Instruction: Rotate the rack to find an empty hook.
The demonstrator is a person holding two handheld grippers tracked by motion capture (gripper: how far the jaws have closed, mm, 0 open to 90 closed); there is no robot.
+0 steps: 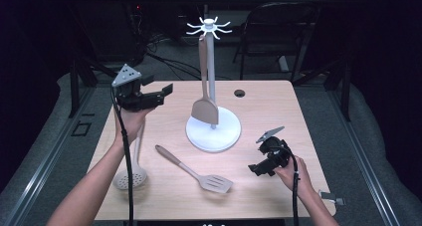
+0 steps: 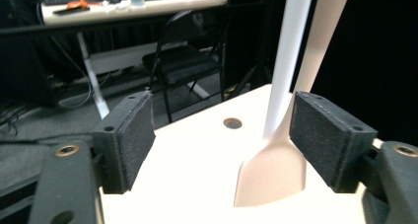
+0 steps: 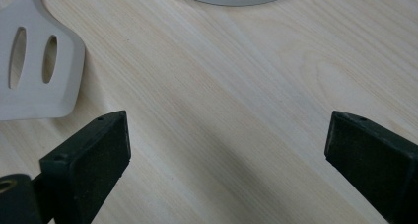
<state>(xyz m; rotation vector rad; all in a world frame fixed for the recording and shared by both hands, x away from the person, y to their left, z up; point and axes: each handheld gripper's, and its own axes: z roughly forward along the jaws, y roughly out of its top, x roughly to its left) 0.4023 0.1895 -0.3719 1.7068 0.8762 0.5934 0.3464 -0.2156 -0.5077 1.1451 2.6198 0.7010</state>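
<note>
Beige and smooth, the solid plastic spatula [image 1: 204, 106] is hanging from one arm of the white hooked utensil stand [image 1: 213, 129], its flat blade dangling just above the stand's round base and close against the pole. To the left of that stand, the left gripper [image 1: 164, 92] is hovering above the table, pointing toward the hanging spatula; in the left gripper view its black padded jaws are standing apart with nothing pressed between them, the spatula blade [image 2: 272, 174] showing beyond them, nearer the right-hand pad. To the right of the stand and nearer the person, the right gripper [image 1: 256, 169] is sitting low over the pale wooden table [image 1: 278, 106], jaws spread wide and empty, with bare wood showing between them in the right gripper view. In front of the stand, a slotted beige spatula with a brownish handle [image 1: 195, 170] is lying flat on the table, its slotted blade [image 3: 37, 61] showing just left of the right gripper's jaws. Further left of the stand, a round perforated beige skimmer [image 1: 130, 176] is lying partly under the person's left forearm.
</note>
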